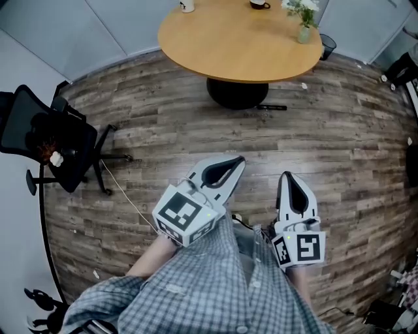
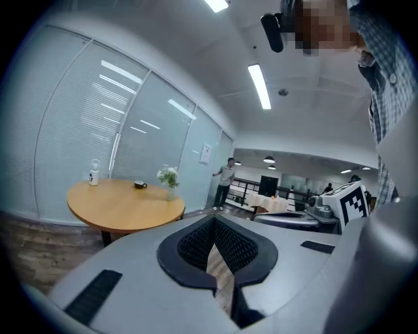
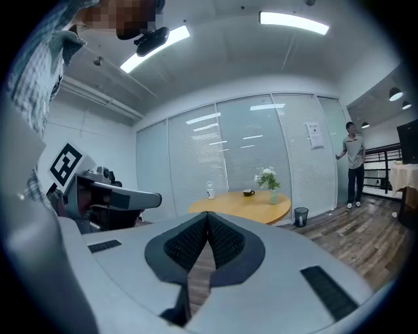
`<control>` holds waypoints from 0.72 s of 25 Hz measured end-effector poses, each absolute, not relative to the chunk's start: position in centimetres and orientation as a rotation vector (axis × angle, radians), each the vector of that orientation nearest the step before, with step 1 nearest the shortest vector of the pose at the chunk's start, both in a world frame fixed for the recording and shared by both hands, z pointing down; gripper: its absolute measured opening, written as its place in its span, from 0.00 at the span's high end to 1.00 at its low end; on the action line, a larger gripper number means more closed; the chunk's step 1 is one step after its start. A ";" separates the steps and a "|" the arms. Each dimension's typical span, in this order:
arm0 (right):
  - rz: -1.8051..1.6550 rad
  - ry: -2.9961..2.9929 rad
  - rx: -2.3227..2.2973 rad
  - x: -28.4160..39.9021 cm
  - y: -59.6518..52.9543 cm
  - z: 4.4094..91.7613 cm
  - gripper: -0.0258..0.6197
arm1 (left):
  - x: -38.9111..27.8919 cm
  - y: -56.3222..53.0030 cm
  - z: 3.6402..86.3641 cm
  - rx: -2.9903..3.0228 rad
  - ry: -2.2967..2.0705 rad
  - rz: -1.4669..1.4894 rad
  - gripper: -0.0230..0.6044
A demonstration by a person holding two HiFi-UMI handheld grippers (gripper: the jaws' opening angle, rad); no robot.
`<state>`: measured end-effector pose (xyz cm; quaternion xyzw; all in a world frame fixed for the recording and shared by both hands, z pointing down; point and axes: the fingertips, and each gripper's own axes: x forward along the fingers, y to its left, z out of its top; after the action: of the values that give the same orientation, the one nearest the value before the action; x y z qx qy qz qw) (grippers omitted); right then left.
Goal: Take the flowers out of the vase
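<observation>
Wooden round bench (image 1: 235,45), at the far side of a plank floor (image 1: 163,117). The vase (image 1: 304,34) stands near the bench's right edge, and the flowers (image 1: 302,9) are upright inside it. A mug (image 1: 259,4) and a white bottle (image 1: 187,5) sit along the far edge, apart from the vase. A bin (image 1: 328,45) stands on the floor just beside the bench. The left gripper (image 1: 239,160) and right gripper (image 1: 287,177) are side by side over the floor, well apart from the bench and pointing toward it. Each has its jaws closed tip to tip, with nothing between them. A black chair (image 1: 49,140) stands at left.
</observation>
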<state>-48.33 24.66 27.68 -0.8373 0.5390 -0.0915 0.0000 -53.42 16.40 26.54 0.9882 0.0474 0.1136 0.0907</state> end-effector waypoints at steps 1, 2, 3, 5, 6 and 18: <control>-0.288 1.685 -2.627 -48.2 24.8 27.7 0.94 | -53.3 16.5 26.6 2.935 0.140 0.337 0.95; -0.287 1.677 -2.627 -48.1 25.0 27.7 0.94 | -53.3 16.6 26.5 2.932 0.139 0.335 0.95; -0.285 1.671 -2.630 -48.0 25.3 27.6 0.94 | -53.3 16.8 26.5 2.929 0.137 0.332 0.95; -0.280 1.664 -2.639 -47.9 25.9 27.6 0.94 | -53.2 17.1 26.3 2.925 0.134 0.321 0.95; -0.278 1.660 -2.642 -47.8 26.2 27.5 0.94 | -53.2 17.3 26.2 2.925 0.134 0.315 0.95; -0.282 1.598 -2.685 -47.2 30.9 28.5 0.94 | -52.6 21.0 26.9 2.903 0.172 0.273 0.95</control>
<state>-47.24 30.95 28.49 -0.8558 0.5094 -0.0897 0.0023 -52.60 21.01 26.91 0.9878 0.0585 0.0930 0.1102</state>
